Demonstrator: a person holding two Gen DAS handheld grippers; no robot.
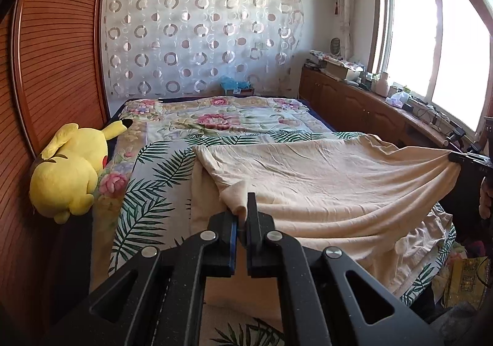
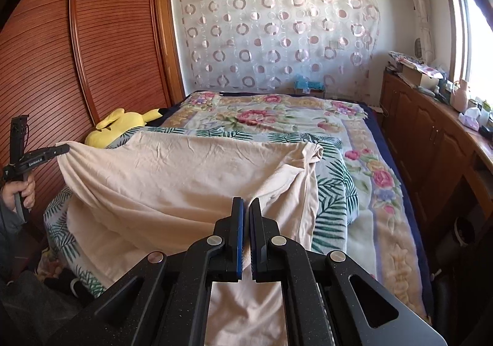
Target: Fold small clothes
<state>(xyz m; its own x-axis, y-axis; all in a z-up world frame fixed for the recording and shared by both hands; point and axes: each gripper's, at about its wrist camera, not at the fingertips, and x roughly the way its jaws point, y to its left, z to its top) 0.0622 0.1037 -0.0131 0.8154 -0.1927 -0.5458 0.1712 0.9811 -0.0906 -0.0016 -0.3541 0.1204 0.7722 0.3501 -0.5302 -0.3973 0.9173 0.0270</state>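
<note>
A cream garment point(image 1: 323, 179) is held stretched above the palm-leaf sheet point(image 1: 148, 191) on the bed. My left gripper point(image 1: 243, 210) is shut on one near corner of it; it also shows in the right wrist view point(image 2: 66, 148), pinching the cloth at the left. My right gripper point(image 2: 246, 207) is shut on the other near corner of the garment point(image 2: 185, 176); it shows in the left wrist view point(image 1: 453, 158) at the right edge. The far edge of the garment rests on the bed, with a sleeve folded under at one side.
A yellow plush toy point(image 1: 67, 173) lies at the bed's left edge against the wooden wardrobe point(image 1: 55, 68). A floral quilt point(image 1: 222, 121) covers the far bed. A wooden cabinet point(image 2: 431, 136) with clutter runs under the window on the right.
</note>
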